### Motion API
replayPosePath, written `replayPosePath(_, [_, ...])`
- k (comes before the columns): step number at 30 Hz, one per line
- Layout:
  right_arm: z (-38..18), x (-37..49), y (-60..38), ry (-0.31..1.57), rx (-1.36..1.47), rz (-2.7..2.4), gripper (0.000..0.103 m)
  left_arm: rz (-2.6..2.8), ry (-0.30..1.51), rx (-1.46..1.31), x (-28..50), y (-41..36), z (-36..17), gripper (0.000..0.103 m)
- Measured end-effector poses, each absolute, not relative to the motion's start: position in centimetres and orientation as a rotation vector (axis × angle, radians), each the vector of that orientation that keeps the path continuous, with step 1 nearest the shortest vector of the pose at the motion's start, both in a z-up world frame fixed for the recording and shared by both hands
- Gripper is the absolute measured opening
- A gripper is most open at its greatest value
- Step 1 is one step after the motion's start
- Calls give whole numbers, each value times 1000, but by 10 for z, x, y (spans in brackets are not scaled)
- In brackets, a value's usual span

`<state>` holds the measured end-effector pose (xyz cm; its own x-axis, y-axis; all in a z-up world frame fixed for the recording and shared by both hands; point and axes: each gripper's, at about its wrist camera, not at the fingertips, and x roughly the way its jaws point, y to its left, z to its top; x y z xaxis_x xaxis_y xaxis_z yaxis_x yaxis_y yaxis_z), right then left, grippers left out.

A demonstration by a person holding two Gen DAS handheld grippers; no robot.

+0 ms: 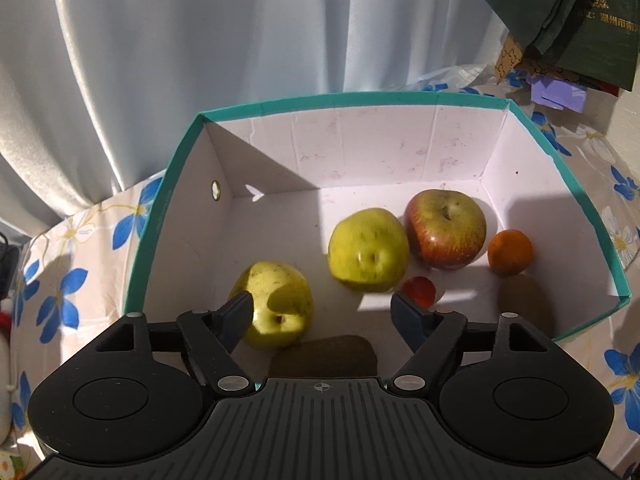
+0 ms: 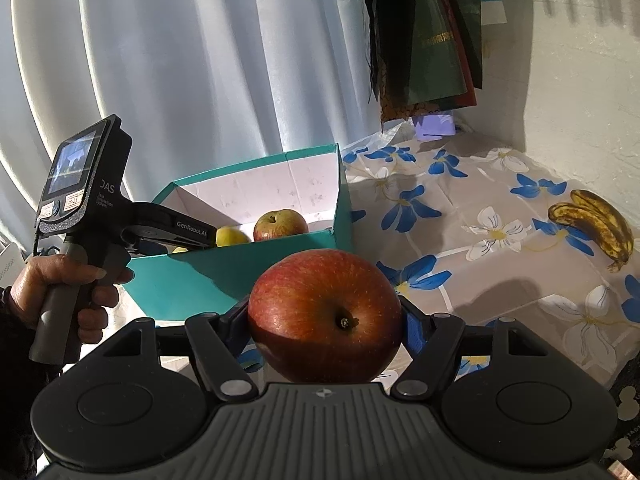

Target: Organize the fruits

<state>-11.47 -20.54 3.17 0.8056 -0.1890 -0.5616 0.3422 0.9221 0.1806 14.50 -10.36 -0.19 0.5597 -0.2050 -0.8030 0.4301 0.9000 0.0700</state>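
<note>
My right hand-held gripper [image 2: 325,322] clamps a glossy round red apple [image 2: 324,316], while my left hand-held gripper [image 1: 322,312] gapes wide over the teal cardboard box [image 1: 180,184].

Black grippers, seemingly blue-padded fingers [image 1: 404,316], silver screws [image 2: 235,387].
</note>
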Motion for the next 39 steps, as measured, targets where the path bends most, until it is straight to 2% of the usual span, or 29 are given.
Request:
replayPosePath(2, [32, -115, -206, 564, 282, -289, 72, -377, 893, 261, 142, -99, 2, 96])
replayPosePath(10, [36, -117, -206, 542, 275, -293, 72, -318, 834, 207, 108, -74, 28, 103])
replayPosePath(21, [50, -113, -206, 495, 234, -282, 72, -257, 867, 19, 70, -24, 40, 103])
replayPosePath(31, [60, -78, -206, 469, 171, -245, 72, -208, 864, 221, 42, -31, 29, 103])
replayPosePath(39, [57, -31, -199, 472, 109, -221, 72, -198, 897, 143, 46, -11, 28, 103])
